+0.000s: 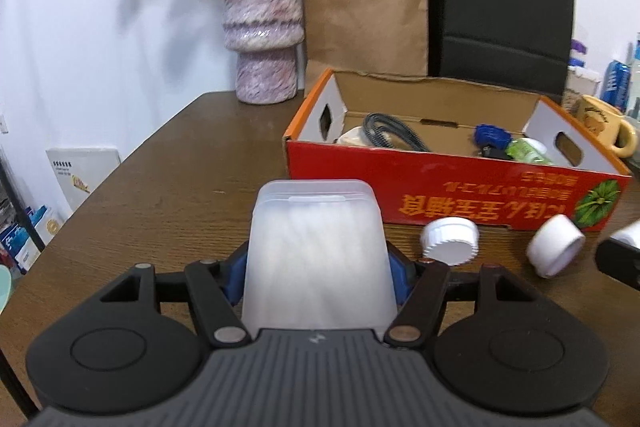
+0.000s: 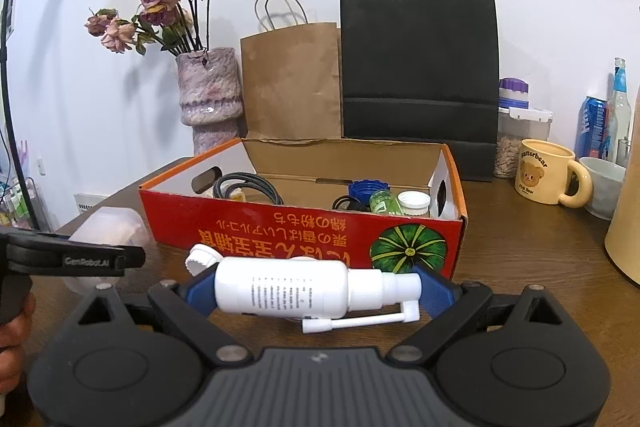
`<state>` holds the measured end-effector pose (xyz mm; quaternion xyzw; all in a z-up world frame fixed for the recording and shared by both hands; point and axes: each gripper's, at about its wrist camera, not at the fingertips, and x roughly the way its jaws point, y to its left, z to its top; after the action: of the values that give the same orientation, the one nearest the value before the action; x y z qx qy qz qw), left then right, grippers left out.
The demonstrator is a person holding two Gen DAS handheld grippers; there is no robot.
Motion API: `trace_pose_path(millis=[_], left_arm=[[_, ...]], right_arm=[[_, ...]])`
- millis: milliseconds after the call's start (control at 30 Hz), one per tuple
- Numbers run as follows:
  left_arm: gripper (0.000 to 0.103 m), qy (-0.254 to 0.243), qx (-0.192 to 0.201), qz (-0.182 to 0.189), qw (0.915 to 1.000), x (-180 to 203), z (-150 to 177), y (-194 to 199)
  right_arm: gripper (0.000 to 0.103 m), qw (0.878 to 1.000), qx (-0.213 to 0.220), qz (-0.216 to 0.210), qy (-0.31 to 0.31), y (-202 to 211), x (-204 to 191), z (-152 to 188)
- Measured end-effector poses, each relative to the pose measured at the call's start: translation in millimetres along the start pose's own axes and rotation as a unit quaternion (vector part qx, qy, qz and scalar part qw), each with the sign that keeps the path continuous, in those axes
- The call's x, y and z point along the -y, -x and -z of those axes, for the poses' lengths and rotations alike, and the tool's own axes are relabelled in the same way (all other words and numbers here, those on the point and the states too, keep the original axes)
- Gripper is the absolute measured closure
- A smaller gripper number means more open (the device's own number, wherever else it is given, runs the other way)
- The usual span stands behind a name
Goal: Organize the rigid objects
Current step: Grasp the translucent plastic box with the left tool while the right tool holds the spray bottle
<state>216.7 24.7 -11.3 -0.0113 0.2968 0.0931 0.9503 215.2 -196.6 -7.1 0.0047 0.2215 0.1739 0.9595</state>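
Standing on the brown table, bags against wall.

The box is open on top — vase and bags wall off the desk behind; caps litter its front.

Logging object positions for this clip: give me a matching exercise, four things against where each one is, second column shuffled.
Things:
1. translucent plastic container
2. white spray bottle
3. yellow bear mug
4. coiled black cable

Places:
A. inside the red cardboard box
B. crosswise between the right tongs
C. standing on the table, right of the box
D. clamped in the left tongs

Pairs: 1-D, 2-B, 3-C, 4-A
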Motion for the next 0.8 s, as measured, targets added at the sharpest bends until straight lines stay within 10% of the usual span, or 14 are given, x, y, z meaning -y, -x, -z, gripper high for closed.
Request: trace_pose_path(millis=[800], left_arm=[[0.037,-0.024,0.028,0.031,0.9988,30.1,14.8,57.4]], right_arm=[[0.006,1.0,0.016,0.014,-0.003,38.1,-4.4,-3.7]])
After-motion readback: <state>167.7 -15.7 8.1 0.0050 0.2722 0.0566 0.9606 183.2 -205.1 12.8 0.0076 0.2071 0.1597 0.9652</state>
